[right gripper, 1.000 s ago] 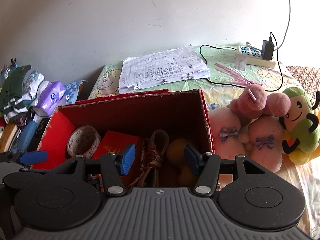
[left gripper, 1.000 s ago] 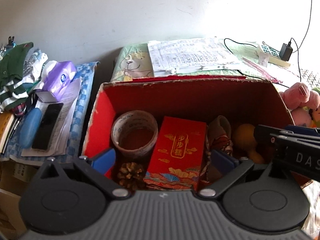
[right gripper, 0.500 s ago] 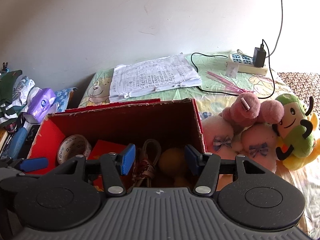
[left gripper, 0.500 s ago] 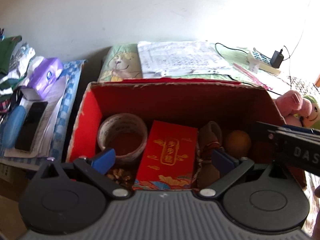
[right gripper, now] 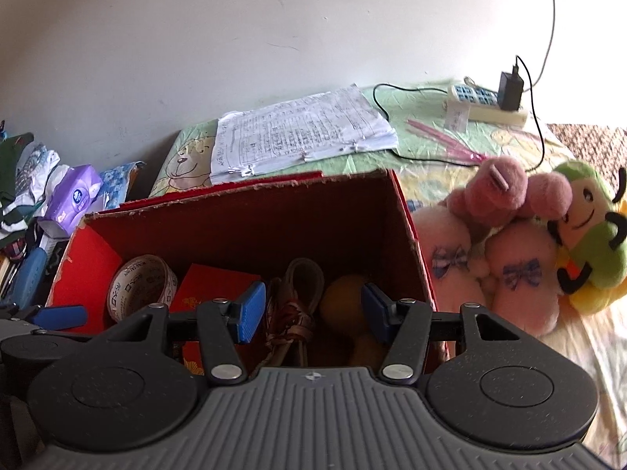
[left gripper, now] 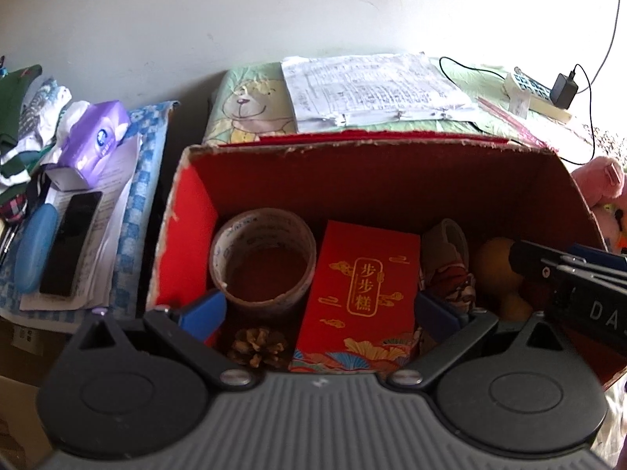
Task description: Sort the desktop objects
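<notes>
A red cardboard box holds a tape roll, a red packet with gold characters, a pine cone, a knotted strap and a yellow gourd-shaped thing. My left gripper hangs open over the box's near side, with nothing between its blue pads. My right gripper is open too, above the strap and the yellow thing. Its body shows at the right edge of the left wrist view.
Stapled papers lie behind the box on a cartoon cloth. A power strip with charger sits far right. Plush toys crowd the box's right side. On the left lie a purple tissue pack, a phone and clothes.
Both views have shifted slightly over the box; the box contents have not moved. Both grippers have stayed open.
</notes>
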The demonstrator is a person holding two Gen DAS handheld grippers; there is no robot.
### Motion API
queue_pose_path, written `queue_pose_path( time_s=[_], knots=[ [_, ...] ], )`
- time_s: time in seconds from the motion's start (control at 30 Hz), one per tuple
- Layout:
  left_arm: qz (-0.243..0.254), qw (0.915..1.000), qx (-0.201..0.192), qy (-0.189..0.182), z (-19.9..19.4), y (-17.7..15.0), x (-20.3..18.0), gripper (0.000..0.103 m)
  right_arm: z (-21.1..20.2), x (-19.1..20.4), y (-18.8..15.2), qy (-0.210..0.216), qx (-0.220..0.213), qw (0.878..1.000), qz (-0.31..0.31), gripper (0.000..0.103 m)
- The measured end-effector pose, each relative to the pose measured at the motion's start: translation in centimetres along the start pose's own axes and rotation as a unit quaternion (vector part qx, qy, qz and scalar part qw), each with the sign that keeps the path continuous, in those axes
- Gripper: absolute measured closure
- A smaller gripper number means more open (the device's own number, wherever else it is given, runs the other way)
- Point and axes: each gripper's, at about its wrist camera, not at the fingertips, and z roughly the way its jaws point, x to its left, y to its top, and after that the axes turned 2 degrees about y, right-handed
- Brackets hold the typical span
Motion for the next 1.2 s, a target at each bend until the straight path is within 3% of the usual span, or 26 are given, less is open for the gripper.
queue_pose_path(
  time_s=[0.4, 1.2],
  knots=[
    [0.006, 0.9999, 0.012, 0.002, 1.0, -0.7, -0.4, 0.001, 0.5, -0.6, -1.1, -0.019, 0.018, 1.000, 0.009, 0.046],
    [0.010, 0.9995, -0.009, 0.030, 0.7, -1.4, -1.0, 0.001, 0.5, -0.7, -1.3, 0.012, 0.014, 1.000, -0.010, 0.045]
  ],
)
